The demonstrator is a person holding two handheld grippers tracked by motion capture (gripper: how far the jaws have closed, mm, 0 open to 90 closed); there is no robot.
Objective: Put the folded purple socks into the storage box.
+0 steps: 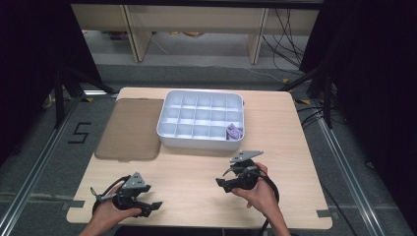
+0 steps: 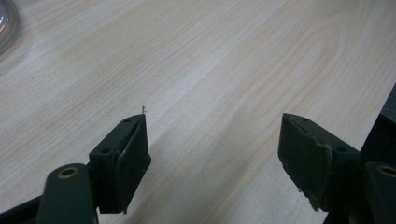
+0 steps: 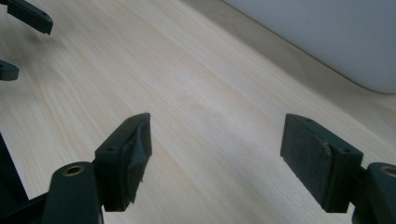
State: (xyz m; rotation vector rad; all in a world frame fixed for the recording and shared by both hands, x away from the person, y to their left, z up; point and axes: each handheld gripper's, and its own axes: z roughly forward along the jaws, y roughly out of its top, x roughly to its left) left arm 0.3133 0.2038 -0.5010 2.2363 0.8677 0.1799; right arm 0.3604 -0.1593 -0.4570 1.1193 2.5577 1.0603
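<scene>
Both tools stand wide open over bare table [image 1: 196, 172], holding nothing: the left tool [image 1: 156, 204] near the front edge, the right tool [image 1: 221, 183] just before the white compartment tray [image 1: 169, 132]. A purple item [image 1: 234, 132], too small to identify, lies in the tray's near right compartment; a brownish lid [image 1: 130, 129] lies beside the tray.

In the high view, your forearms are cut off by the near edge. The purple item [image 1: 234, 132] in the tray's [image 1: 167, 132] near-right compartment is too small to identify. In the right gripper view, the tray wall [image 3: 327, 37] runs off the top-right corner.
</scene>
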